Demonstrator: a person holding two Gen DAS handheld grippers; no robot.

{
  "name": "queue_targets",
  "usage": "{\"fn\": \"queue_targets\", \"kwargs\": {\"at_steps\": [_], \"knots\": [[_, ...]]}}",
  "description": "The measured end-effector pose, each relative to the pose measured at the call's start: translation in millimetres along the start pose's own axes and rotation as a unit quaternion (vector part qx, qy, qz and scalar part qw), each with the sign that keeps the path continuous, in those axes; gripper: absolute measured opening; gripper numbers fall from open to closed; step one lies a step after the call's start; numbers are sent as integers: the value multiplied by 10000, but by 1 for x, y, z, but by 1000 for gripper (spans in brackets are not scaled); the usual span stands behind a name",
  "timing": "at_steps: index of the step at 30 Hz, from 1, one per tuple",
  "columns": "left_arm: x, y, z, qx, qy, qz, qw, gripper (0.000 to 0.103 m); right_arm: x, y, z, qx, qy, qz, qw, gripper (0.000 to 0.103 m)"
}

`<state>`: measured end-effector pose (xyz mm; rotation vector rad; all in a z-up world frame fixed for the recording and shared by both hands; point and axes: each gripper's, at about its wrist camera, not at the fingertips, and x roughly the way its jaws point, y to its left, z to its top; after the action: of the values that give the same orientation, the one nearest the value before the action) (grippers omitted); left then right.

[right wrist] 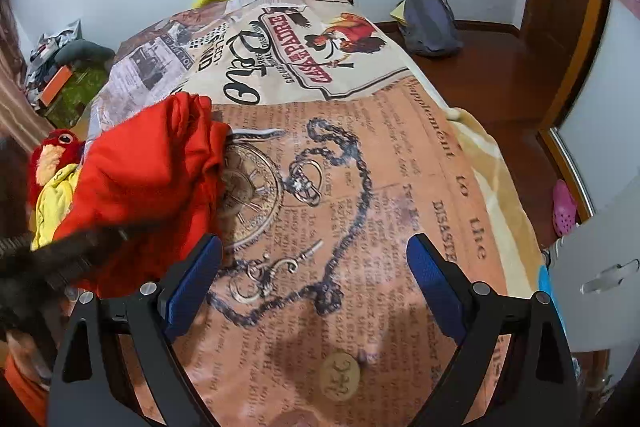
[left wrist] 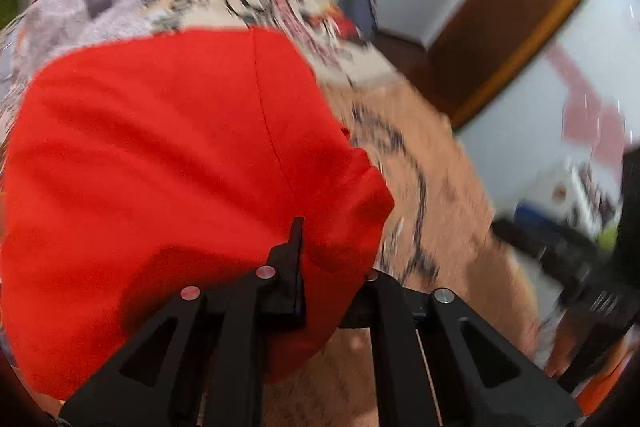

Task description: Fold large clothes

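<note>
A large red garment (left wrist: 160, 167) fills the left wrist view and hangs bunched over the printed bedspread (left wrist: 440, 187). My left gripper (left wrist: 312, 251) is shut on a fold of it; one black finger (left wrist: 296, 247) shows and the cloth hides the other. In the right wrist view the same red garment (right wrist: 152, 167) sits gathered at the bed's left side, with the blurred left gripper (right wrist: 60, 259) holding it. My right gripper (right wrist: 316, 255) is wide open over the bedspread (right wrist: 380, 155), its blue pads (right wrist: 200, 267) holding nothing, just right of the garment.
A red plush bird (right wrist: 52, 155) and a yellow cloth (right wrist: 52, 203) lie left of the garment. On the wooden floor to the right are a grey-blue bag (right wrist: 430, 19) and a pink clog (right wrist: 564, 203). A white drawer unit (right wrist: 600, 267) stands at the bed's right edge.
</note>
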<state>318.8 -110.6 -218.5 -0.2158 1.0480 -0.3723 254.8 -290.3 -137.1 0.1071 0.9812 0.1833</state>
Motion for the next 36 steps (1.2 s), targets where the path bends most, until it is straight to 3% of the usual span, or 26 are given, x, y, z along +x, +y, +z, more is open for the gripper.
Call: {"fn": "queue_targets", "kwargs": {"at_steps": [4, 6, 8, 13, 15, 18, 22, 25, 28, 30, 33, 36], "knots": [[-16, -11, -10, 414, 162, -29, 9990, 13, -13, 2, -2, -104, -105, 52, 9999, 92], [-29, -19, -13, 591, 170, -11, 9981, 41, -20, 8, -1, -149, -183, 103, 9997, 92], [-51, -23, -15, 595, -7, 76, 9982, 56, -29, 15, 0, -197, -285, 175, 9992, 92], [-102, -11, -14, 585, -661, 417, 9952, 76, -46, 40, 7, -328, -470, 458, 9973, 92], [-122, 1, -16, 541, -932, 686, 9918, 91, -46, 55, 10, -435, -490, 610, 9960, 92], [-138, 29, -16, 458, -1092, 1109, 9868, 92, -39, 80, 11, -620, -463, 756, 9941, 92], [-132, 74, -19, 159, -750, 1385, 9874, 92, -13, 106, 8, -859, -274, 843, 9924, 92], [-117, 99, -33, 14, -372, 1431, 9890, 92, 15, 113, 4, -916, 103, 873, 9919, 92], [-105, 107, -51, 90, -152, 1284, 9916, 92, 39, 108, -7, -1000, 406, 560, 9926, 92], [-102, 106, -63, 356, -64, 1506, 9879, 92, 54, 97, -18, -1060, 551, 285, 9924, 92], [-106, 110, -79, 530, -111, 1745, 9832, 92, 60, 78, -32, -990, 747, 371, 9916, 92], [-122, 122, -84, 336, -194, 1700, 9847, 92, 52, 65, -34, -921, 735, 325, 9925, 92]]}}
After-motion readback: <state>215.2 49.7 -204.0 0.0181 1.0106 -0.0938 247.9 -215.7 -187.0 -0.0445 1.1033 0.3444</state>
